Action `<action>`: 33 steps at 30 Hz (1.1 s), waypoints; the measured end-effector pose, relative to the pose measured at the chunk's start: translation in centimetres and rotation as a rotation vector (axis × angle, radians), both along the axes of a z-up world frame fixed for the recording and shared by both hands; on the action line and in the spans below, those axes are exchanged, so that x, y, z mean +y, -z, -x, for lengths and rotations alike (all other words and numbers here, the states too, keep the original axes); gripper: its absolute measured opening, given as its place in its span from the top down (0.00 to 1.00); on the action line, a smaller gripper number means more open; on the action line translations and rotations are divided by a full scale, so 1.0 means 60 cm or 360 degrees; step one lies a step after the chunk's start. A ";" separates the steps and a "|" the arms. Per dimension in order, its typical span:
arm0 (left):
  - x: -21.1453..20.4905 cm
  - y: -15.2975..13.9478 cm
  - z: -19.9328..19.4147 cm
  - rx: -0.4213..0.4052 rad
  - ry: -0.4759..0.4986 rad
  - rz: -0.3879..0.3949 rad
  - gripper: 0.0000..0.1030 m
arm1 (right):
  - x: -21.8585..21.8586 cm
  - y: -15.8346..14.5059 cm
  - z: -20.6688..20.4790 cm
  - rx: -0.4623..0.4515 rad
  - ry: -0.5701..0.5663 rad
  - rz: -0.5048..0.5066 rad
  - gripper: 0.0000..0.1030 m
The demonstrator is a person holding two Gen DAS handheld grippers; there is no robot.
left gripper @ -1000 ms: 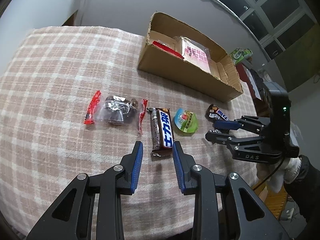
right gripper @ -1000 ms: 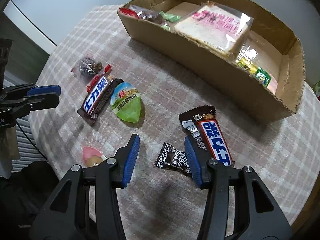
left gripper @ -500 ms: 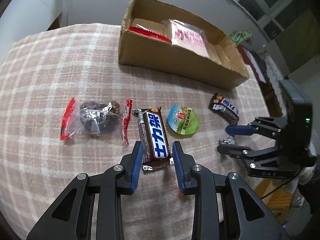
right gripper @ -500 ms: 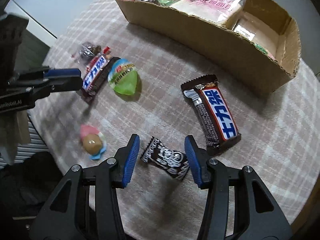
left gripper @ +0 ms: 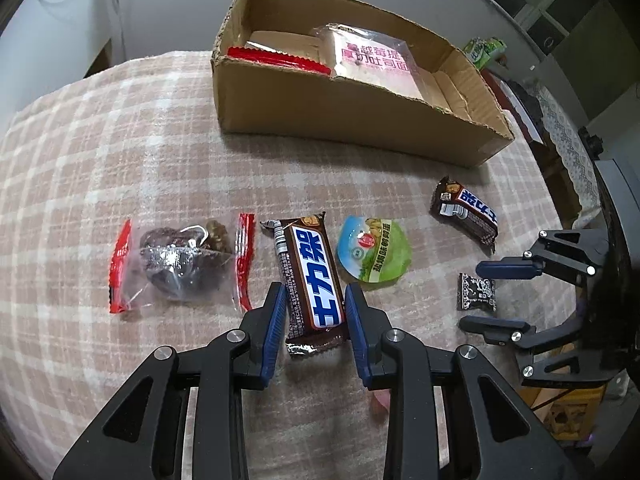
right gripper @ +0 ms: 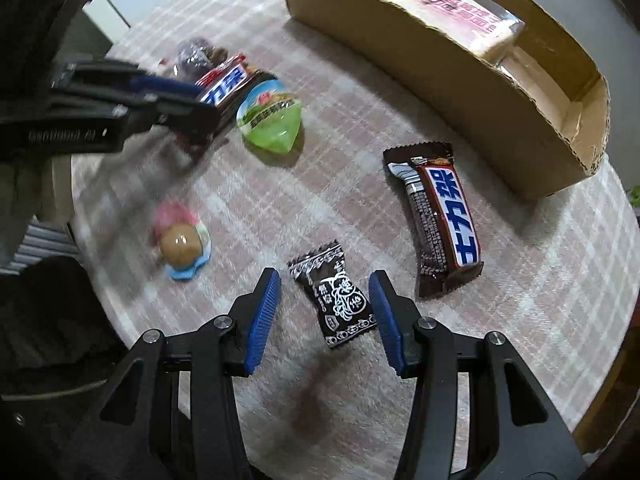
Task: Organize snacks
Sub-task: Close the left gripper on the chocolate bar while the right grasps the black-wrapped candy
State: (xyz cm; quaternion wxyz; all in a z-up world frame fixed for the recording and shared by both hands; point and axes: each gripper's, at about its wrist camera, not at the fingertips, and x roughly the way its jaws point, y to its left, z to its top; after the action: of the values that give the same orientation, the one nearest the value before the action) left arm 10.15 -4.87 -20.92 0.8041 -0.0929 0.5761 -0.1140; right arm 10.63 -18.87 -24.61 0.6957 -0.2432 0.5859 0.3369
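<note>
My left gripper [left gripper: 314, 300] is open, its blue pads on either side of the near end of a brown chocolate bar [left gripper: 310, 276] that lies on the checked tablecloth. My right gripper [right gripper: 324, 296] is open around a small black candy packet [right gripper: 340, 296], also seen in the left wrist view [left gripper: 477, 292]. A second chocolate bar [right gripper: 440, 220] lies right of it. A cardboard box [left gripper: 344, 108] at the back holds a pink bread pack [left gripper: 374, 60] and a red-edged bag.
A clear bag of dark snacks with red seams [left gripper: 182, 264] lies left of the bar, a green jelly cup [left gripper: 374, 250] right of it. A pink and blue sweet [right gripper: 182, 240] lies near the table's front edge. The table edge curves close on the right.
Both grippers have moved forward and down. The left jaws now straddle the chocolate bar's near end; the right jaws now straddle the black candy packet.
</note>
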 end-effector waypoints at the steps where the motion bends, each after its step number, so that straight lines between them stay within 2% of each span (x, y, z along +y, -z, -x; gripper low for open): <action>1: 0.000 0.000 -0.001 -0.0003 0.0002 -0.0001 0.72 | 0.001 0.000 0.001 -0.0025 0.0001 0.0020 0.57; 6: 0.006 0.002 -0.001 -0.0012 -0.0002 0.0001 0.72 | -0.002 -0.002 0.001 -0.0070 0.0040 0.0052 0.75; 15: 0.017 -0.003 0.008 -0.0034 0.0000 0.0032 0.74 | -0.010 -0.001 0.015 -0.0119 0.0128 0.0061 0.75; 18: 0.016 -0.008 0.005 -0.0034 -0.0013 -0.0016 0.67 | -0.006 0.002 0.017 -0.0130 0.0143 0.0063 0.75; 24: 0.001 0.002 -0.020 -0.0049 0.0048 -0.0122 0.67 | -0.005 0.003 0.014 -0.0130 0.0143 0.0071 0.75; 27: -0.003 0.005 -0.027 -0.0048 0.0073 -0.0120 0.67 | 0.001 0.004 0.013 -0.0140 0.0152 0.0079 0.75; 30: -0.006 0.008 -0.025 -0.0051 0.0092 -0.0118 0.74 | 0.002 0.010 0.008 -0.0144 0.0169 0.0077 0.75; 33: 0.000 0.007 -0.014 -0.0057 0.0093 -0.0104 0.74 | 0.002 0.005 0.009 -0.0150 0.0177 0.0075 0.75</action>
State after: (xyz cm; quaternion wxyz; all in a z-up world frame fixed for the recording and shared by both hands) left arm 11.01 -4.90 -21.37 0.8132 -0.0476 0.5675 -0.1203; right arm 10.09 -18.75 -24.92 0.7342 -0.2422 0.5729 0.2720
